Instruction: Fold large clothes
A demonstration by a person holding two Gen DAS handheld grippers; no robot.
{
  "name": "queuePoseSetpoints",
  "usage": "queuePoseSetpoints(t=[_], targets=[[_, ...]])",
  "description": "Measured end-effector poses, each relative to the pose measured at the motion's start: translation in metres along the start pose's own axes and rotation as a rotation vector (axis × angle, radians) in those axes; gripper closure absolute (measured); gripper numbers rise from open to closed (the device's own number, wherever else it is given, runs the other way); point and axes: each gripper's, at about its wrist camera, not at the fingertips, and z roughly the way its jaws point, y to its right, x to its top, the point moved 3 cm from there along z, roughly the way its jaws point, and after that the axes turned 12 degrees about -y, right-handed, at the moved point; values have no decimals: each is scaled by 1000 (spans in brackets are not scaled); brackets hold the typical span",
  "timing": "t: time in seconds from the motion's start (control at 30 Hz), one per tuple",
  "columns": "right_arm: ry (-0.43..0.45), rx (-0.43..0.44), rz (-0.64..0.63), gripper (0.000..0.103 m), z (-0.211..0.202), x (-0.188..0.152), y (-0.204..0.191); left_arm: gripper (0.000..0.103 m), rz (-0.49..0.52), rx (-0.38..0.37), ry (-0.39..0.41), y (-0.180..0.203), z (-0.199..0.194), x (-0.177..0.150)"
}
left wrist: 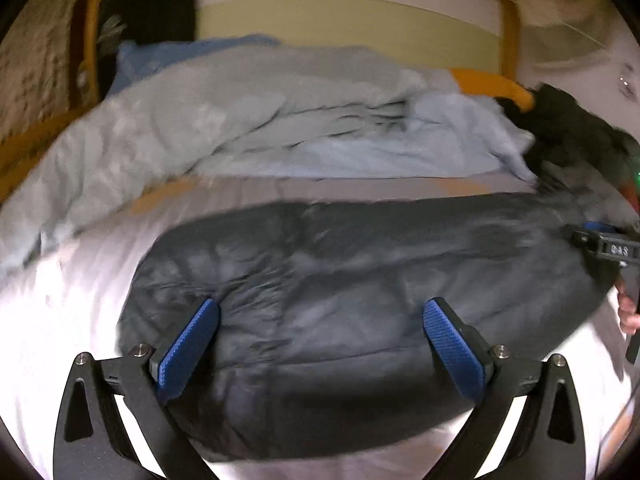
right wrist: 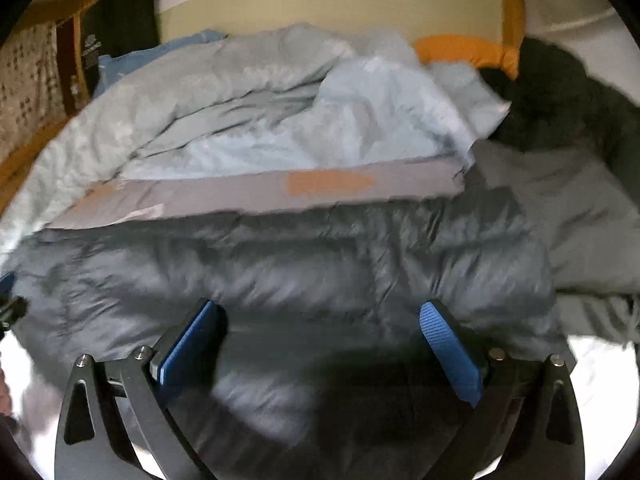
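Orange-framed bed (left wrist: 492,80), rumpled blue duvet (right wrist: 256,120)

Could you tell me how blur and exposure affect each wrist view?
Left wrist view: dark puffy jacket and pale blue duvet motion-smeared, white sheet blown out, left gripper sharp. Right wrist view: similar smear, right gripper crisp.

both grippers: black linkage frames, silver screws, blue textured fingers (left wrist: 188,354).

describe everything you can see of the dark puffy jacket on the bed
The dark puffy jacket is charcoal grey with a slight sheen, quilted into soft padded panels. It lies spread wide and fairly flat across the white sheet, in front of a rumpled pale blue duvet. Both grippers hover over its near edge, jaws open, gripping nothing.
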Motion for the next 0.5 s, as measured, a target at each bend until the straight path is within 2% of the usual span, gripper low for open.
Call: queuePoseSetpoints(t=[0.13, 0.23, 0.3, 0.4, 0.5], targets=[[27, -14, -45, 1, 21, 15, 1, 1, -82, -7, 49, -26, 13, 4], [48, -7, -62, 1, 30, 19, 2, 1, -7, 87, 107, -20, 16, 6], [40, -19, -77, 1, 32, 19, 0, 5, 47, 133, 125, -11, 17, 7], [48, -10, -23, 1, 26, 20, 3, 6, 46, 199, 137, -6, 13, 5], [11, 1, -27, 1, 20, 25, 0, 6, 77, 238, 138, 1, 12, 4]])
